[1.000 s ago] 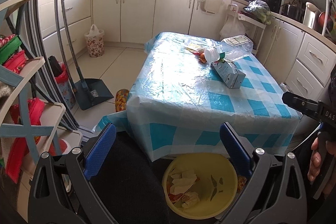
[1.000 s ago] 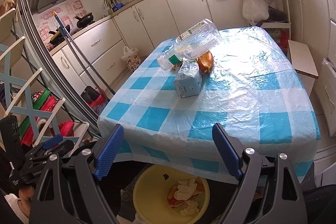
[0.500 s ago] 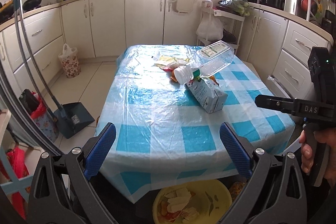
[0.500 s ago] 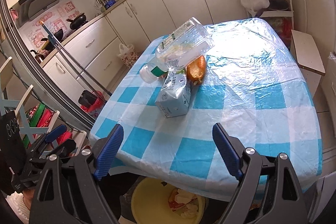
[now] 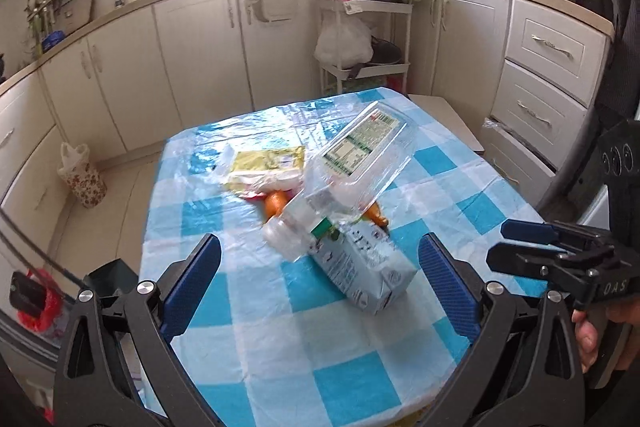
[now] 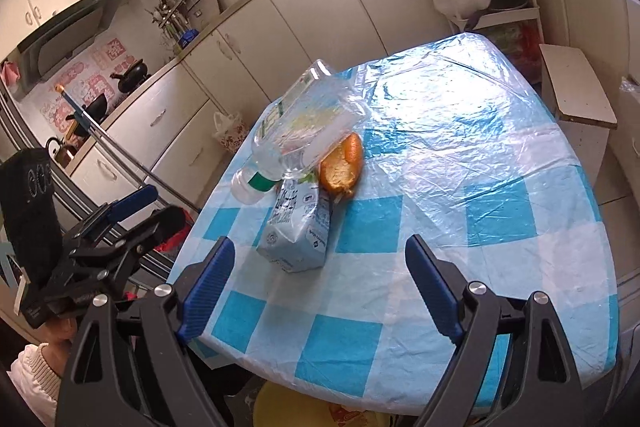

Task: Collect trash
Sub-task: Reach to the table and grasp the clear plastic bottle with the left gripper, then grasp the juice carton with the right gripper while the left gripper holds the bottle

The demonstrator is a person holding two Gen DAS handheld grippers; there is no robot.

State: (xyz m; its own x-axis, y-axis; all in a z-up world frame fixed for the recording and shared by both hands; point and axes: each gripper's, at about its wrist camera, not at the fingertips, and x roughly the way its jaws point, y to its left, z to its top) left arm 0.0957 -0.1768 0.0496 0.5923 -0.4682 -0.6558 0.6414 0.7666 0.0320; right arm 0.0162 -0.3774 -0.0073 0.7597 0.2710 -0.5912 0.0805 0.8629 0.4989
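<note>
I count 1 clear plastic bottle, 1 light-blue carton, 1 yellow packet and what looks like 2 orange bits – one left of the bottle, one right of it; can't tell if they're 1 item under the bottle. All sit in one heap near the middle of the desk, which has a blue/white check cover w/ clear plastic over it.

Bottle lies on its side, propped on the carton: long axis runs diagonal in my left view, white cap low and toward the near-left, base raised toward the far-right. Label faces up. Carton lies flat under the cap end, long axis also diagonal, its end pointing to the near-right desk edge. Packet lies flat behind the heap, far-left side.

From the right view: bottle cap points near-left, carton points toward me, orange piece touching the carton's far-right corner & tucked under the bottle.

2 tongs. Left tongs – blue pads wide apart, nothing betw. them, over the near desk edge w/ the carton ahead. Right tongs – also wide apart, empty, carton just ahead. Each shows in the other's view, held by a hand.

Yellow bin peeks out below the near desk edge, scraps inside.
</note>
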